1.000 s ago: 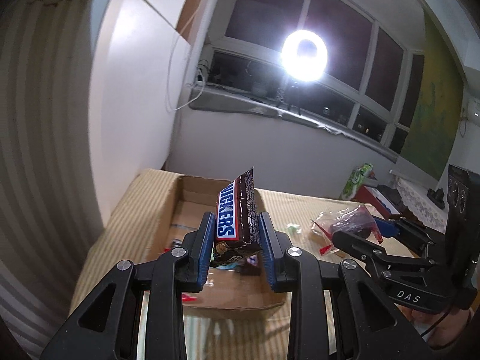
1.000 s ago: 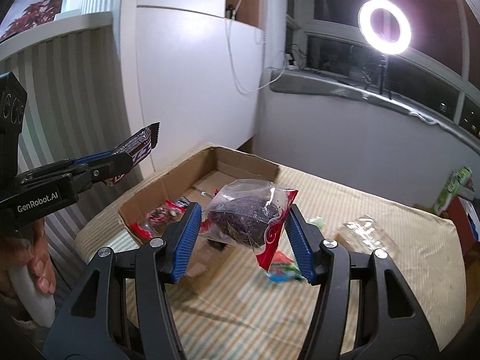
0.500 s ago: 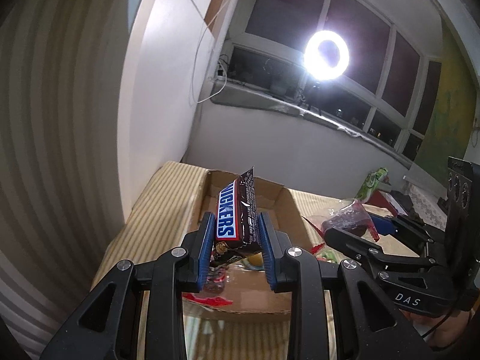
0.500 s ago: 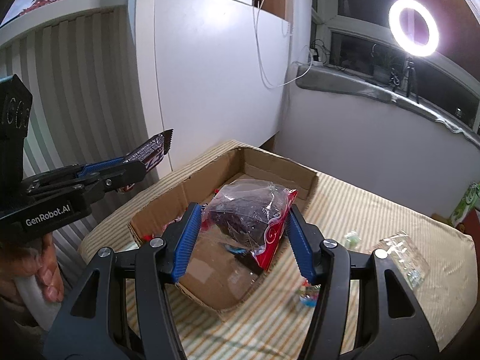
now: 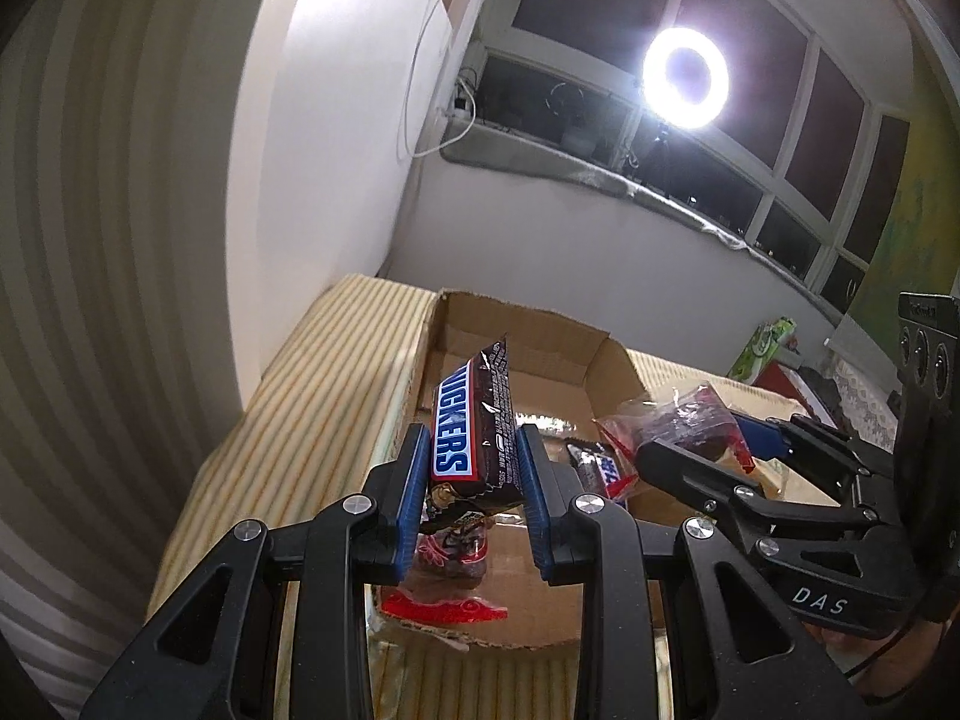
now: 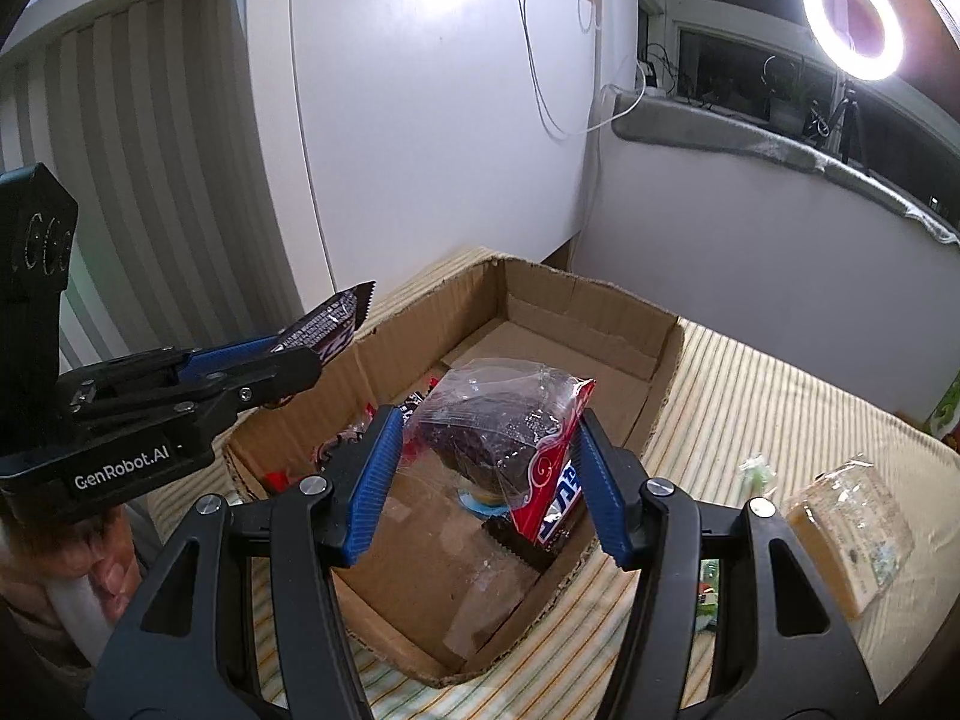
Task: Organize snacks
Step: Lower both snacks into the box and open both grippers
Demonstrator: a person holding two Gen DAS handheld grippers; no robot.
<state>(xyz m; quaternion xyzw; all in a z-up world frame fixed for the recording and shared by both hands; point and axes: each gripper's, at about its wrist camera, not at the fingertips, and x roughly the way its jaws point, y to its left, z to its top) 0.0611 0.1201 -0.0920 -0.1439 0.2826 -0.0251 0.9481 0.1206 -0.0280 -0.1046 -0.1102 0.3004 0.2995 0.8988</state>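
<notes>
Both grippers hung over the box (image 6: 600,324) at frame centre, mid-delivery. The left gripper (image 5: 474,480) was clamped on a Snickers (image 5: 474,426) held upright; the right gripper (image 6: 486,468) pinched a clear bag (image 6: 498,414) of something dark. A few snacks already lay in the box — a pale packet (image 6: 846,534) waited on the cloth at lower right. Next, probably: lower each snack inside, then release.

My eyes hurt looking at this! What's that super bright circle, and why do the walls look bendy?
It's a ring light by the dark window, glaring white in the left wrist view and again in the right wrist view; the fisheye lenses bend the striped walls and cabinet in both.
</notes>
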